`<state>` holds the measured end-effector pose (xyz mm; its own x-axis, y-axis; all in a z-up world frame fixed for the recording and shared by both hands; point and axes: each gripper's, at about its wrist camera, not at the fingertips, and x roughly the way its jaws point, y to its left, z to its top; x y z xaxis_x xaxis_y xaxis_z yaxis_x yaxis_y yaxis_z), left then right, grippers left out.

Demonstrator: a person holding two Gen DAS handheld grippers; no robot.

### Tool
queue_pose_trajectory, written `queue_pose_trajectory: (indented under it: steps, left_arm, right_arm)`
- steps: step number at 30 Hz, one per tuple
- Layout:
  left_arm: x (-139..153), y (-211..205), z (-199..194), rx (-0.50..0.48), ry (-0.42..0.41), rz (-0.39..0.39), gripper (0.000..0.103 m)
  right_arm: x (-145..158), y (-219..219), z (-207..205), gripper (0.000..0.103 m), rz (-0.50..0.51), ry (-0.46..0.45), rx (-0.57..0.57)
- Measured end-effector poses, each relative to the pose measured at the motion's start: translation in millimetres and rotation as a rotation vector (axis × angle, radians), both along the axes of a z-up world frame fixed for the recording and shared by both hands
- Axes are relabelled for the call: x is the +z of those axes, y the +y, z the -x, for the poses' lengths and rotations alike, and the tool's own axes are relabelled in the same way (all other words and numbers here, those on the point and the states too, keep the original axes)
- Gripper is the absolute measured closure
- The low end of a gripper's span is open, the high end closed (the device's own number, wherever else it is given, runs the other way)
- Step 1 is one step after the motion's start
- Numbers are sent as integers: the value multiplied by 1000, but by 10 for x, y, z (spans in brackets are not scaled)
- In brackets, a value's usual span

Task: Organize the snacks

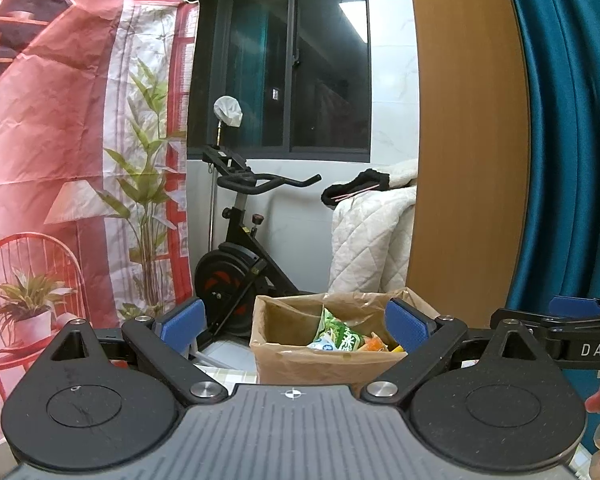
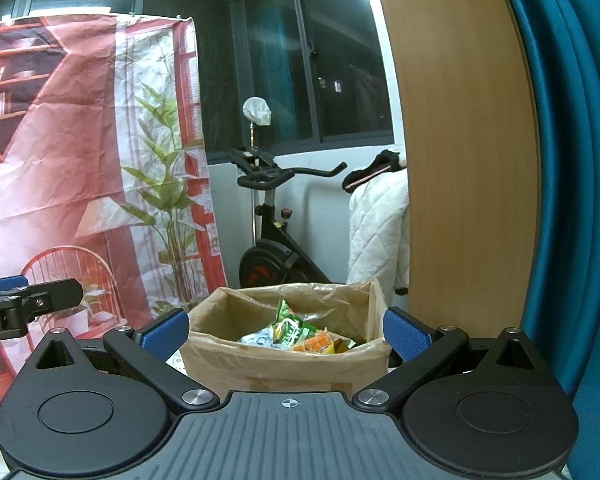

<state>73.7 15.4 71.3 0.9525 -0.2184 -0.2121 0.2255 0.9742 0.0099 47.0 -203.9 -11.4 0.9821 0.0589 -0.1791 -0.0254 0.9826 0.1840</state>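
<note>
**Both grippers empty, snacks sitting in the box**

Standing here w/ the cardboard box (image 1: 300, 364) right in front of both grippers. It's plain brown, lined w/ a crinkly brownish plastic bag (image 1: 352, 304), top flaps open. Snack packets (image 1: 340, 338) are piled inside: glossy green/white one on top, some orange ones next to it. Can't read the labels, and the lower part of the pile is hidden behind the box wall.

Left gripper (image 1: 298, 326) has its jaws spread wide, blue ribbed pads either side of the box, holding nothing. Right gripper (image 2: 286, 328) same deal, wide open & empty. Bodies are matte black plastic w/ round silver pivots.

Room: wrinkly red printed backdrop (image 1: 60, 160) w/ painted plants on the left, black exercise bike (image 1: 240, 256) behind the box, dark window (image 1: 300, 64), white quilted blanket (image 1: 372, 240), wood panel (image 1: 468, 140), teal curtain (image 1: 572, 120). The surface under the box is mostly cut off by the gripper bodies.
</note>
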Motion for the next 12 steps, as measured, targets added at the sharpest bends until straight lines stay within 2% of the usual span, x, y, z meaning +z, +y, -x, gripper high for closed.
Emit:
queue_pose_trajectory:
  steps: [12]
  left_arm:
    - [-11, 7, -14, 1, 15, 9, 5]
  right_arm:
    - [-11, -23, 3, 1, -3, 5, -3]
